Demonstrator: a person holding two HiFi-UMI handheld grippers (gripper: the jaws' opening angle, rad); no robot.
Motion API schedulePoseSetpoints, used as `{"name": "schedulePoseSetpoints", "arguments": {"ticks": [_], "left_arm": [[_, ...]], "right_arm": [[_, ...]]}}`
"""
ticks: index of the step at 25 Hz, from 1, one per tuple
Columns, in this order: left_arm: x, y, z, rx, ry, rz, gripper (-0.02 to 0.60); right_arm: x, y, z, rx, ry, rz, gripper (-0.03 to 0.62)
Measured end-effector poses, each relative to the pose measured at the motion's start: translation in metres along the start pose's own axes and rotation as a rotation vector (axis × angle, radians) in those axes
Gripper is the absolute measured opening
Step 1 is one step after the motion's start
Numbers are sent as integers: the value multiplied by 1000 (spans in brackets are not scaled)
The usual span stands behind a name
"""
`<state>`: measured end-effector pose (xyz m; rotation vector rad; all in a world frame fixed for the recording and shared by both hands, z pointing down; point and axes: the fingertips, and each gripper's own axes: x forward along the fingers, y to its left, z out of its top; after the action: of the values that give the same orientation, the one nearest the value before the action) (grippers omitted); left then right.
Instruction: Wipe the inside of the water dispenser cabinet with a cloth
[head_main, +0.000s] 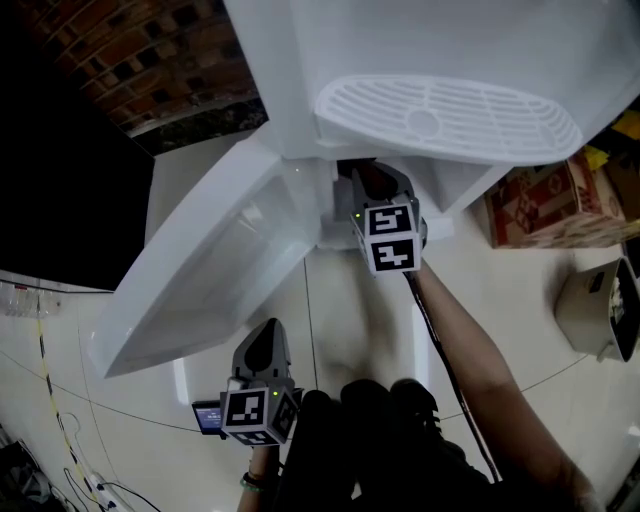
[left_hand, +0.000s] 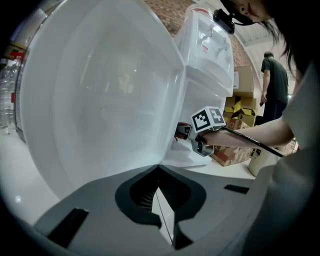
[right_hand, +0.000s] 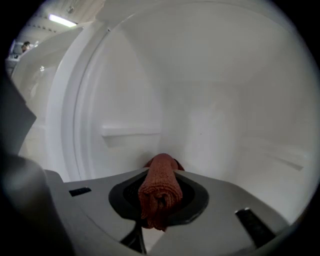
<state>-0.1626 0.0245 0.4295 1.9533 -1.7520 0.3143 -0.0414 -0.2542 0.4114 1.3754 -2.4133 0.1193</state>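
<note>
Wiping seems underway: the right gripper (right_hand: 161, 167) is clamping a rust-red cloth (right_hand: 159, 195) inside the cabinet (right_hand: 210, 125), probably needing to press it against the far wall next, while the left gripper (left_hand: 159, 170) is pinching the cabinet door (left_hand: 100, 100).

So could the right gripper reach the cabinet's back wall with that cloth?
Probably yes: the door is open, the right gripper is inside the cabinet, and nothing shows between its cloth and the wall.

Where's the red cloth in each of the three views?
Head view: not clearly seen; the right gripper reaches into the cabinet at centre.
Left gripper view: too small to tell, hidden near that gripper's tip.
Right gripper view: cloth bottom centre, clamped in the fingers.
Shared landmark: the white cabinet.
</note>
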Motion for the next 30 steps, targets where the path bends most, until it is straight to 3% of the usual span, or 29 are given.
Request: {"name": "schedulePoseSetpoints", "arguments": {"ticks": [6, 10, 15, 21, 25, 30], "left_arm": [[1, 1, 1, 1, -6, -2, -14], [1, -4, 7, -9, -16, -1, -14], [4, -6, 5, 7, -25, -16, -15], [12, -30, 7, 8, -17, -64, -14], [18, -49, 19, 59, -42, -102, -15], [33, -65, 40, 99, -88, -138, -15]], "right_arm": [[-15, -77, -27, 94, 66, -236, 78], [-28, -98, -33, 118, 83, -306, 78], [-47, -95, -35, 117, 59, -284, 78], [-103, -52, -25, 147, -30, -189, 78], [-141, -25, -33, 215, -31, -133, 78], [-181, 4, -52, 222, -14, -86, 78]]}}
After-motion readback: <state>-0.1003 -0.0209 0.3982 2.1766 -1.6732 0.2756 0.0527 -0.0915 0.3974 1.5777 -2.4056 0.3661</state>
